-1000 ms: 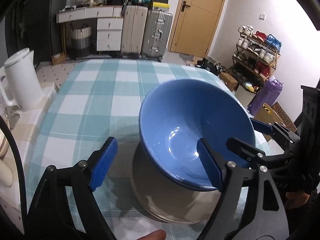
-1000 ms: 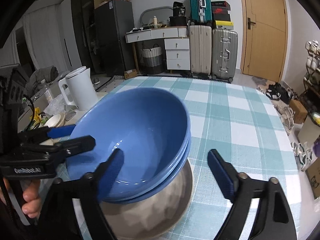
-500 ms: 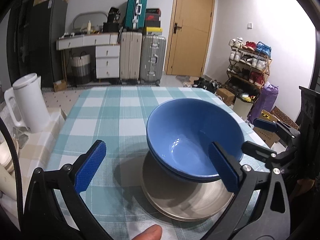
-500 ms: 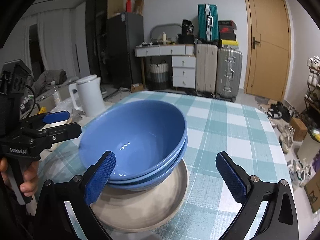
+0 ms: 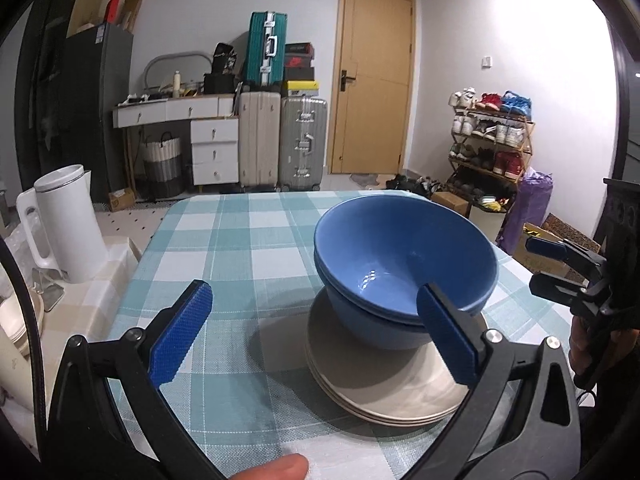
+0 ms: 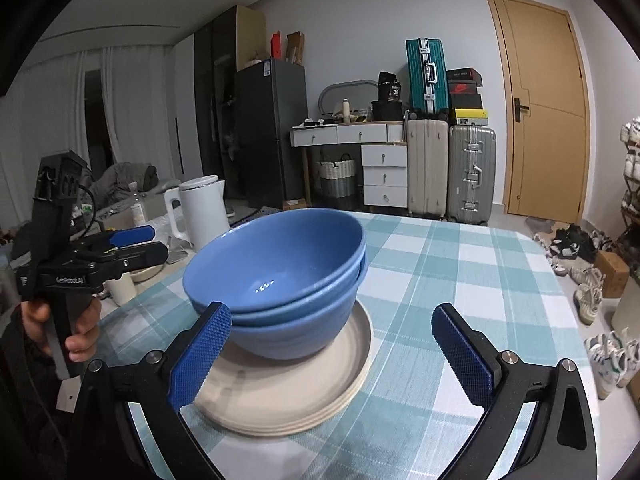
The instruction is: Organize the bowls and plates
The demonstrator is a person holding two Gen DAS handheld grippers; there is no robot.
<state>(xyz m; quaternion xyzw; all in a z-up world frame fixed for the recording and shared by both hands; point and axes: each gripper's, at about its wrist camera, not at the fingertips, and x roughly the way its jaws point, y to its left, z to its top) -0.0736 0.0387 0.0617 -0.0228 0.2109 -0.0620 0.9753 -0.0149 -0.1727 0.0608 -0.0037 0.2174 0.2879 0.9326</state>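
Two blue bowls [image 5: 404,264], nested, sat on a stack of beige plates [image 5: 384,380] right of centre in the left wrist frame, on the teal-checked counter [image 5: 248,248]. Left gripper [image 5: 316,336]: jaws had just been opening, fingers wide, nothing between them, right finger overlapping the bowl rim in view only. Right gripper [image 6: 336,356]: likewise just opened wide, empty; the plates numbered perhaps three. White kettle [image 6: 202,210] stood left of centre.
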